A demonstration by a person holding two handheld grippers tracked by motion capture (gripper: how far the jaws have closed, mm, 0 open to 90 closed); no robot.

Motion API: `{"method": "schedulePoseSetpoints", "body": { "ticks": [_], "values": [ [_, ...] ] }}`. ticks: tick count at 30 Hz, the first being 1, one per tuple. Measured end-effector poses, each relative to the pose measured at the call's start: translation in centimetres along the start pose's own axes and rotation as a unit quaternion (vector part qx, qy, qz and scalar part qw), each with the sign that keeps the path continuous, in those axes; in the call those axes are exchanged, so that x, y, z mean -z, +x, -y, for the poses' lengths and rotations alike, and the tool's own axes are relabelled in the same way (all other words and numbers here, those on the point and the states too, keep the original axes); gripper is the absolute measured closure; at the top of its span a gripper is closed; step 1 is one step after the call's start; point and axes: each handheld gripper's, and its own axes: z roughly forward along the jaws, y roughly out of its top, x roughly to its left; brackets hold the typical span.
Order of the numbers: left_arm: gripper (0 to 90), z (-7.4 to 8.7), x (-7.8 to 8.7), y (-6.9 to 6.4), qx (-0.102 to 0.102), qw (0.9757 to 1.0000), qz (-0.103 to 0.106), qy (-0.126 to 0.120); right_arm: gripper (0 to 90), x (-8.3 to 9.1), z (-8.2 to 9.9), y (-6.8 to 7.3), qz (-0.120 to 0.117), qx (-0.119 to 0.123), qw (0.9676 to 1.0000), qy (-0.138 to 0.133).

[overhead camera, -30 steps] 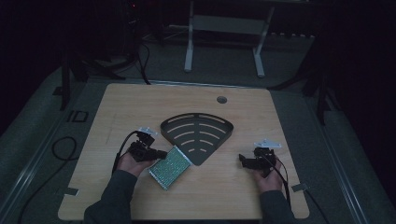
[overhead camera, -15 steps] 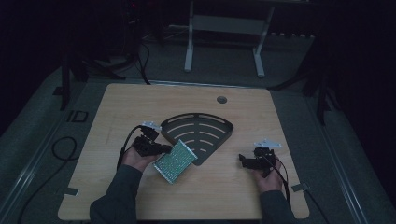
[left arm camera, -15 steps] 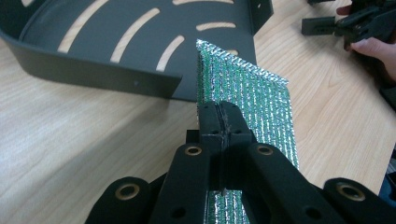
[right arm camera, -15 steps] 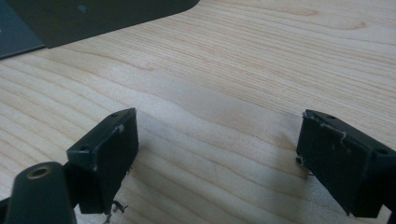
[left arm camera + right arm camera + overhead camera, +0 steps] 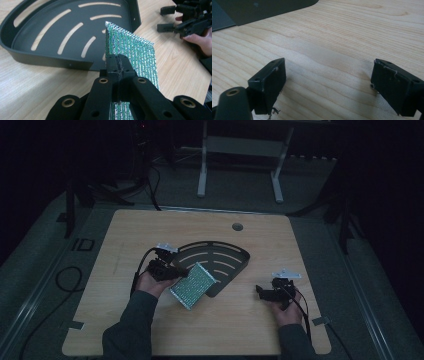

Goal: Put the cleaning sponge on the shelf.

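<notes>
Left gripper [image 5: 117, 65]: jaws clamped on edge of foil pouch [image 5: 136, 53]; pouch held upright, clear of table [image 5: 150, 340], at open edge of black corner tray [image 5: 45, 53].

Right gripper [image 5: 328, 82]: jaws wide, nothing between; idle over bare wood, right of tray.

Step in hand, judged: carrying pouch toward tray.

Next move calls for: advance over tray floor, lower pouch, release; avoid snagging the rim.

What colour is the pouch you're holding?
Shiny green-and-silver weave on the pouch; left gripper view shows it best.
</notes>
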Motion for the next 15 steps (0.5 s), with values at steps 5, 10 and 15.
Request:
{"method": "schedulePoseSetpoints", "body": {
  "ticks": [5, 10, 15],
  "values": [
    [89.9, -0.5, -0.3, -0.1, 0.000, 1.0000, 0.002, -0.001, 12.2, 0.0, 0.0, 0.0, 0.000, 0.002, 1.0000, 0.000],
    [89.9, -1.1, -0.6, -0.2, -0.001, 1.0000, 0.004, -0.004, 12.2, 0.0, 0.0, 0.0, 0.000, 0.002, 1.0000, -0.001],
    [89.9, -1.7, -0.9, -0.3, -0.002, 0.9999, 0.002, -0.012, 12.2, 0.0, 0.0, 0.0, 0.000, 0.002, 1.0000, -0.001]
  ]
}}
